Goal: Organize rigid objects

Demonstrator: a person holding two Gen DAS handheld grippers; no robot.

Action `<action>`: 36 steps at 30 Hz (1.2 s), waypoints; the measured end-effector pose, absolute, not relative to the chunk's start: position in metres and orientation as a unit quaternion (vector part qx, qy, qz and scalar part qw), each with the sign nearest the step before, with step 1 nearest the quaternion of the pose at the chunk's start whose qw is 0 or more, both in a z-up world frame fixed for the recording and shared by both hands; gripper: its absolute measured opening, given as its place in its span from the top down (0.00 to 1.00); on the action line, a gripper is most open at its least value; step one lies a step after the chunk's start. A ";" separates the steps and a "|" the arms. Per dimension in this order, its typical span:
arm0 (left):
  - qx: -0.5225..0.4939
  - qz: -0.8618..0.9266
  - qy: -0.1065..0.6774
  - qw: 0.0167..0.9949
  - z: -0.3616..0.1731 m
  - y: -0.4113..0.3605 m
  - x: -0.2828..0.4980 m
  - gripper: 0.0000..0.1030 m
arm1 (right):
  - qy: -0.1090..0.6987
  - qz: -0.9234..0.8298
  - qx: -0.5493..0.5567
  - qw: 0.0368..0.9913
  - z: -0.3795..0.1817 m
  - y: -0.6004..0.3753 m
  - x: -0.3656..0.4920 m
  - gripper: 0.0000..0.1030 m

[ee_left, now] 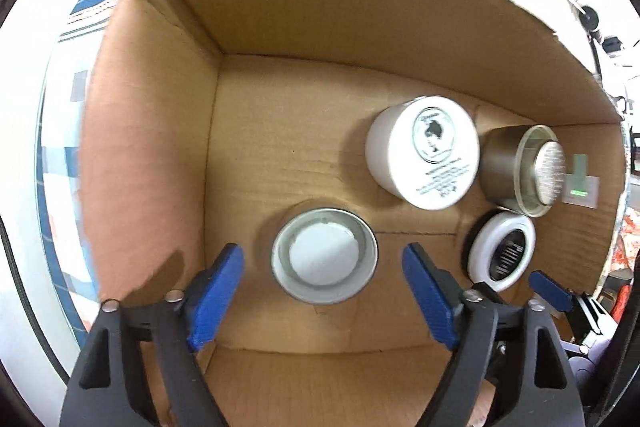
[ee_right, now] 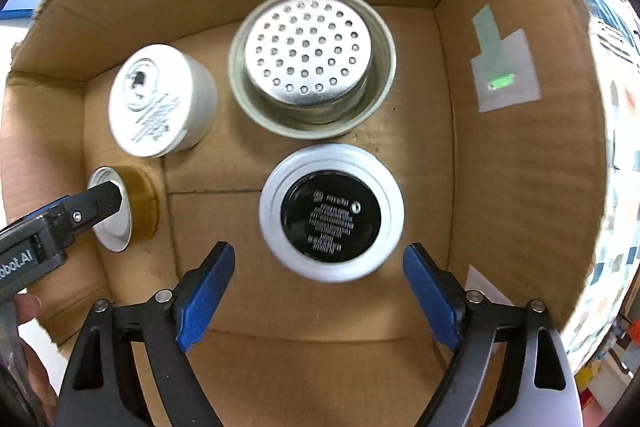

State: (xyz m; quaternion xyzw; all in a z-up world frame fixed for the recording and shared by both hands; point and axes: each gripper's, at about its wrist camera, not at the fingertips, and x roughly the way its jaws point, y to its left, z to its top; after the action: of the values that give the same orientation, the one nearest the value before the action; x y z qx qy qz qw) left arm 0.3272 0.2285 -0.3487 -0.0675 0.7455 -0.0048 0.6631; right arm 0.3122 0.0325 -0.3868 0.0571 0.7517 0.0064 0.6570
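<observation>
- Cardboard box (ee_left: 304, 27), open top, holds four round containers standing on its floor.
- Left tongs (ee_left: 322, 291) spread wide, holding nothing, either side of a gold-sided jar (ee_left: 325, 255) with a pale, rimmed top.
- Right tongs (ee_right: 319, 287) also wide and empty, just short of a white tin with a black label (ee_right: 331, 213).
- Beyond that tin: a perforated metal can (ee_right: 308, 51), seated in a wider rim.
- White printed tub (ee_right: 154, 99) stands left of the perforated can, beyond the gold-sided jar.
- Grey-green sticker (ee_right: 506, 67) on the box's right wall.
</observation>
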 end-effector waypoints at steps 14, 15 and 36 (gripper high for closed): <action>-0.060 -0.013 0.700 0.711 -0.266 0.227 0.286 0.00 | 0.718 0.010 0.048 0.695 -0.315 0.024 0.272 0.00; -0.057 -0.014 0.696 0.716 -0.260 0.225 0.280 0.00 | 0.715 0.012 0.048 0.698 -0.308 0.021 0.266 0.00; -0.043 -0.012 0.623 0.781 -0.163 0.188 0.216 0.00 | 0.650 0.067 0.055 0.755 -0.204 0.001 0.197 0.00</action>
State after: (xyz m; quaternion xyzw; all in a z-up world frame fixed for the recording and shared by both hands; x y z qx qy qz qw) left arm 0.2158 0.1876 -0.1627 -0.0427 0.6234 -0.0120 0.7807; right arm 0.1972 0.0013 -0.2043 0.0550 0.6496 0.0667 0.7553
